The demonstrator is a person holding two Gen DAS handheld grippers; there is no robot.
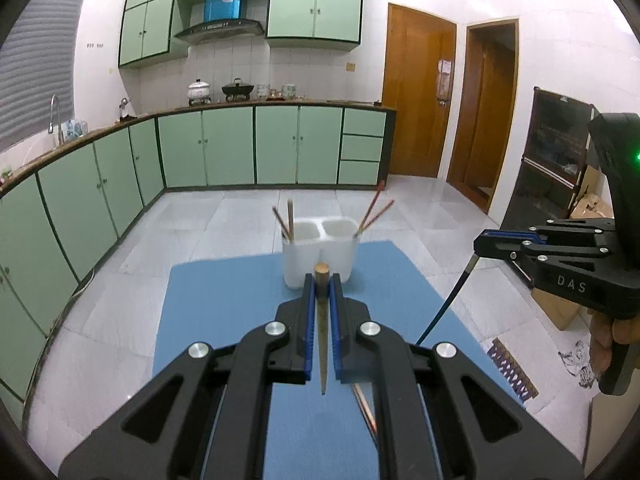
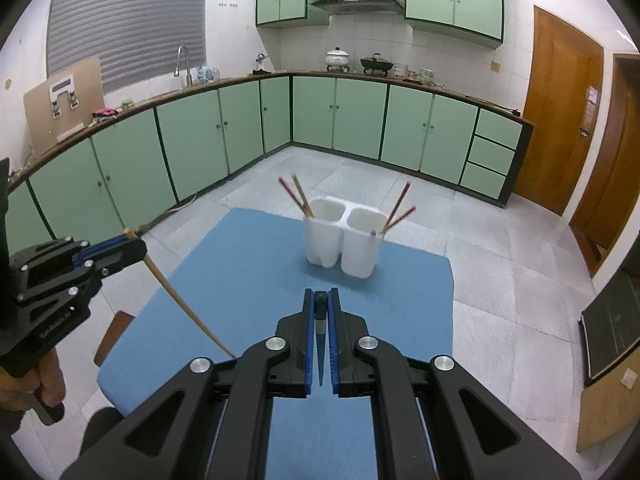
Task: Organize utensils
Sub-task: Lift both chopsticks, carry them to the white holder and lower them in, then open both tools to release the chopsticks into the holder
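A white two-compartment utensil holder [image 1: 320, 256] [image 2: 342, 244] stands at the far end of a blue mat [image 1: 224, 312] [image 2: 248, 280]. Each compartment holds two chopsticks, the left pair [image 1: 286, 220] [image 2: 298, 196] and the right pair [image 1: 374, 210] [image 2: 398, 210]. My left gripper [image 1: 322, 280] [image 2: 134, 242] is shut on a tan wooden chopstick [image 1: 322, 320] [image 2: 180, 300], above the mat just short of the holder. My right gripper [image 2: 320, 298] [image 1: 480, 246] is shut on a dark chopstick [image 2: 321, 332] [image 1: 448, 300], also above the mat.
One more reddish chopstick [image 1: 366, 406] lies on the mat under my left gripper. The mat covers a small table over a tiled floor. Green cabinets [image 1: 224, 148] line the left and far walls. Wooden doors [image 1: 420, 96] and cardboard boxes [image 1: 588, 204] stand at the right.
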